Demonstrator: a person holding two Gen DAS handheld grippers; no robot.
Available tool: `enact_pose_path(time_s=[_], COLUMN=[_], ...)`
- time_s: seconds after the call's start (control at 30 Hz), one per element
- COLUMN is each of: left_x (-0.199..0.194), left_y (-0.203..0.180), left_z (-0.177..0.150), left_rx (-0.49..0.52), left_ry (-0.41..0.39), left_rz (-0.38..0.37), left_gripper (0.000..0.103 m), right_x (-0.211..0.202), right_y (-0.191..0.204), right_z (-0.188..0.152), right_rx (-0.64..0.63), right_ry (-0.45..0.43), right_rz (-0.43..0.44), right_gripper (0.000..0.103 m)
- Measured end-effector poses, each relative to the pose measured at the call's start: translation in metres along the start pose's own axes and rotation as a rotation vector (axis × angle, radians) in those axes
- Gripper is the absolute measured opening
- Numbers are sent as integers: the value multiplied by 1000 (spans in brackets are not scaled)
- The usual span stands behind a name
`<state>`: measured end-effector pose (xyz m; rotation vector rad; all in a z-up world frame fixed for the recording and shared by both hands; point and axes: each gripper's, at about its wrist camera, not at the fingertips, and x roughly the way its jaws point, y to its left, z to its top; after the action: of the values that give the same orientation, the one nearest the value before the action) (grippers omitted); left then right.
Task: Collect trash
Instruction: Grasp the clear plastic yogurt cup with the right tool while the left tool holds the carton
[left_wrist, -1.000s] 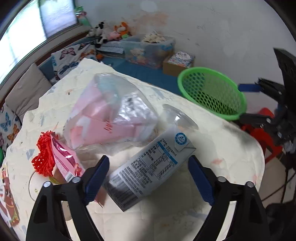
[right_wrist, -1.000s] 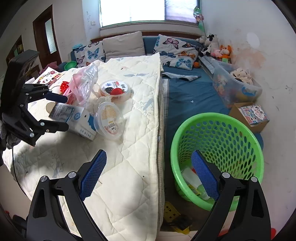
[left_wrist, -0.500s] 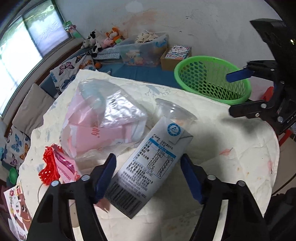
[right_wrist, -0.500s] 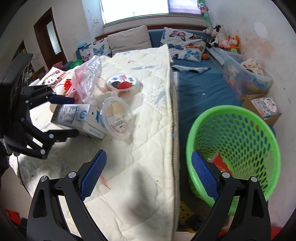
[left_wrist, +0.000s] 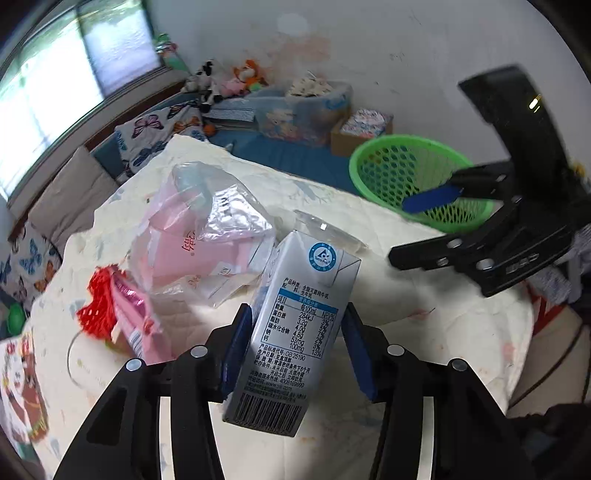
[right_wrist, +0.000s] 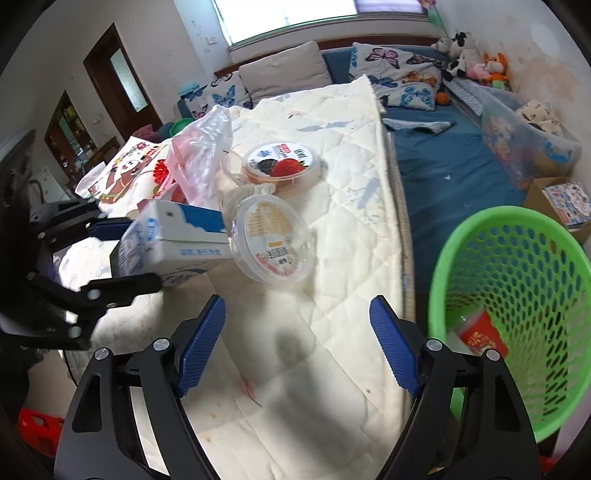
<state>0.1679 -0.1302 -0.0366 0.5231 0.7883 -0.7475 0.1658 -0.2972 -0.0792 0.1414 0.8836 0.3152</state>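
My left gripper (left_wrist: 295, 325) is shut on a white and blue milk carton (left_wrist: 295, 317), holding it on the quilted table; the carton also shows in the right wrist view (right_wrist: 173, 240). My right gripper (right_wrist: 295, 328) is open and empty above the table's near edge; it also shows in the left wrist view (left_wrist: 428, 225). A clear plastic cup with a printed lid (right_wrist: 273, 240) lies on its side against the carton. A berry-printed tub (right_wrist: 280, 166) sits behind it. A clear bag with pink packaging (left_wrist: 199, 236) and a red mesh with a pink wrapper (left_wrist: 110, 302) lie to the left.
A green mesh basket (right_wrist: 517, 295) stands on the floor right of the table, with a red item inside; it shows far right in the left wrist view (left_wrist: 413, 177). A blue mat, storage bin, cardboard box and cushions lie beyond.
My left gripper closed on the milk carton and tilted it upward. My right gripper moved left from over the basket to over the table edge, still open.
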Motion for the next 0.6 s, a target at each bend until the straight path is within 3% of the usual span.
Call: enact_pose_path(time_s=[0.23, 0.6], left_x=[-25, -53], left_y=[13, 23], left_z=[-11, -24], left_rx=[-127, -214], left_ry=[-38, -100], left_rz=[-16, -48], left_gripper=[47, 47], right_x=[17, 50], right_y=[3, 2], right_z=[16, 27], right_rx=[21, 45], right_ry=[13, 59], right_rz=[58, 79], right_gripper=[76, 75])
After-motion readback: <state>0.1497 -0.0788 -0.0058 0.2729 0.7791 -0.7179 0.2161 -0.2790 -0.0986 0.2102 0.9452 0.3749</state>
